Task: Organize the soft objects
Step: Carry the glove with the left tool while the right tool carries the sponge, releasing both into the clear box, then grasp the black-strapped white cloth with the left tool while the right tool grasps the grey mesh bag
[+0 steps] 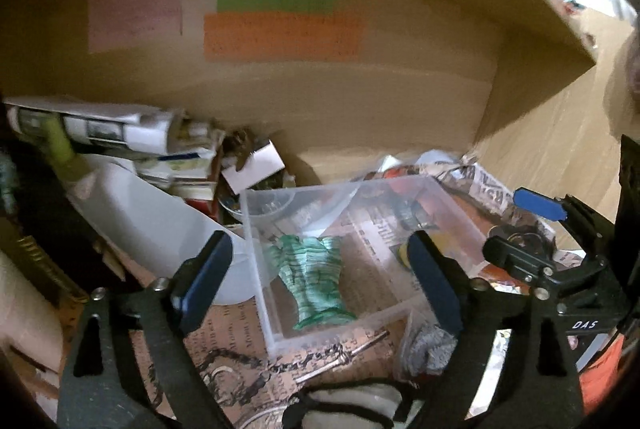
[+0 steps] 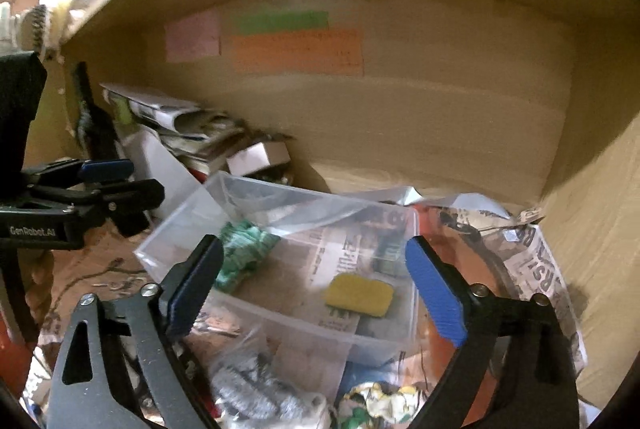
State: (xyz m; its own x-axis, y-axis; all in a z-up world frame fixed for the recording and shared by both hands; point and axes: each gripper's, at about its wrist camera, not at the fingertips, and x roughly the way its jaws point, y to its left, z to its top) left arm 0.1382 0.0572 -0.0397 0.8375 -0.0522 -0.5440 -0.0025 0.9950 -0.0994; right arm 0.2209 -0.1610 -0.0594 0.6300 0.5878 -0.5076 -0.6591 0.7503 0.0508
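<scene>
Both my grippers hover spread wide over the clear plastic bin (image 2: pixel 360 333), holding nothing.

My left gripper (image 1: pixel 320 285) and right gripper (image 2: pixel 316 289) frame the bin, which sits on newspaper (image 2: pixel 532 253); inside lie a green striped soft piece (image 1: pixel 316 277) at its left and a yellow sponge (image 2: pixel 359 294) at its right.

left cam: down my left fingers, close, facing the clear bin (image 1: pixel 340 269) from its left
right cam: same bin (image 2: pixel 280 269) – from the right
shared: bin, cardboard wall (image 1: pixel 320 109)
</scene>
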